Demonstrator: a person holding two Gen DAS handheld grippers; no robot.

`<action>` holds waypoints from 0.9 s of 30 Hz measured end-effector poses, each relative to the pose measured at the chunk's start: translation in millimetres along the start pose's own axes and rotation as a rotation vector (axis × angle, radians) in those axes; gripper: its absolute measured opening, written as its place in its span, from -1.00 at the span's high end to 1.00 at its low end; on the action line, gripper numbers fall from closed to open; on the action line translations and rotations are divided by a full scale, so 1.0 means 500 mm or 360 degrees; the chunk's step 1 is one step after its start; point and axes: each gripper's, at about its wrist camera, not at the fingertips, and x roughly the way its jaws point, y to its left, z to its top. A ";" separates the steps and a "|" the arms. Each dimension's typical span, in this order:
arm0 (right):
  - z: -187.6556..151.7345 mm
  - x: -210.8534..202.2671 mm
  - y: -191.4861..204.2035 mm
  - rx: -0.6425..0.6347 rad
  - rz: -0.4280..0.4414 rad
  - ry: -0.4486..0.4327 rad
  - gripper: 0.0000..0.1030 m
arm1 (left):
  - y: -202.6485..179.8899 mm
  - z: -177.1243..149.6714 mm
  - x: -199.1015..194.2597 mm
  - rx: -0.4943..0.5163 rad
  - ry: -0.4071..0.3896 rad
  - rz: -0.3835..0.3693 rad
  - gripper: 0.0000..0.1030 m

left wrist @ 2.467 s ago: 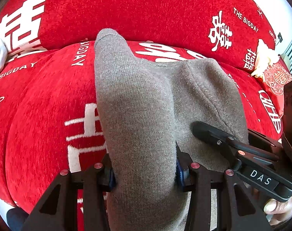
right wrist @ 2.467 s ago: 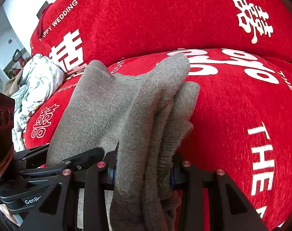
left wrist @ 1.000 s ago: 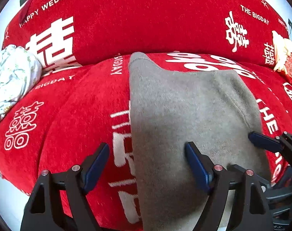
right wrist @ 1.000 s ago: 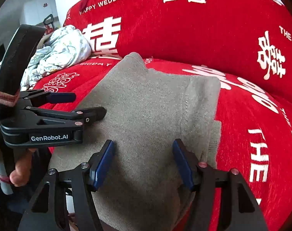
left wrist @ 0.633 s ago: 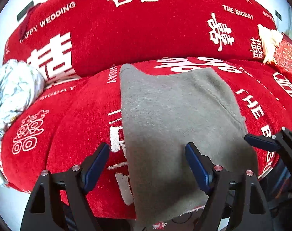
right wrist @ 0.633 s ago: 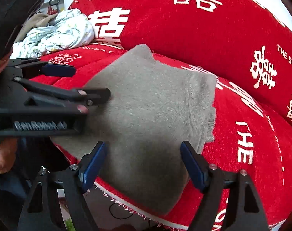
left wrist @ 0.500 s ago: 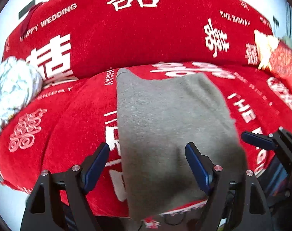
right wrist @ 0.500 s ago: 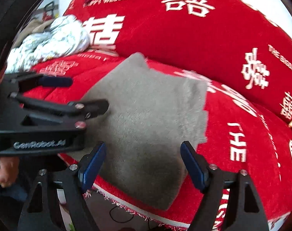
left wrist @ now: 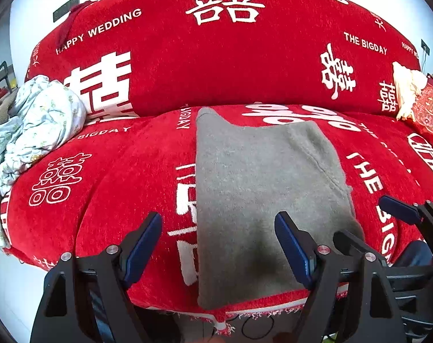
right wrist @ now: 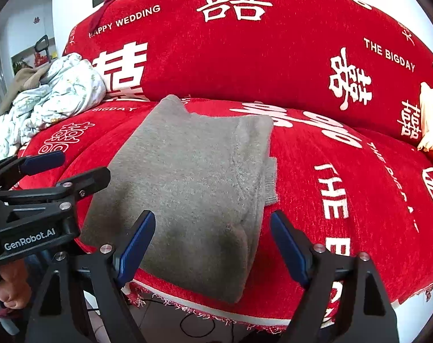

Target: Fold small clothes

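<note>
A grey knit garment (left wrist: pixel 262 188) lies folded flat on the red sofa seat (left wrist: pixel 102 185), reaching its front edge. My left gripper (left wrist: pixel 218 223) hovers open above the garment's near left part, with its pads clear of the cloth. In the right wrist view the garment (right wrist: pixel 199 188) shows stacked layers along its right side. My right gripper (right wrist: pixel 212 220) hangs over its near end; its jaws are opening and nothing is pressed between them. The left gripper (right wrist: pixel 79 165) stands beside the garment's left edge there. The right gripper (left wrist: pixel 365 220) sits at the right of the left wrist view.
A pile of pale floral clothes (left wrist: pixel 36 123) lies on the sofa's left end. A red embroidered cushion (left wrist: pixel 427 108) and a cream cloth sit at the right end. The backrest (right wrist: pixel 245 57) rises behind the garment. The fringed front edge (left wrist: pixel 259 311) drops to the floor.
Both grippers, earlier shut on the lifted grey garment, have let it go and drawn back and up. The garment now lies flat. The right jaws have spread wider.
</note>
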 end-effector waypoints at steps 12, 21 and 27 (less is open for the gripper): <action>0.008 -0.020 0.018 -0.0038 0.0010 -0.0043 -0.65 | -0.018 0.005 -0.032 0.0046 -0.0053 -0.0034 -0.59; 0.008 -0.019 0.016 -0.0035 0.0015 -0.0044 -0.65 | -0.018 0.004 -0.031 0.0041 -0.0052 -0.0032 -0.59; 0.008 -0.019 0.018 -0.0043 0.0008 -0.0039 -0.65 | -0.019 0.002 -0.028 0.0031 -0.0044 -0.0031 -0.59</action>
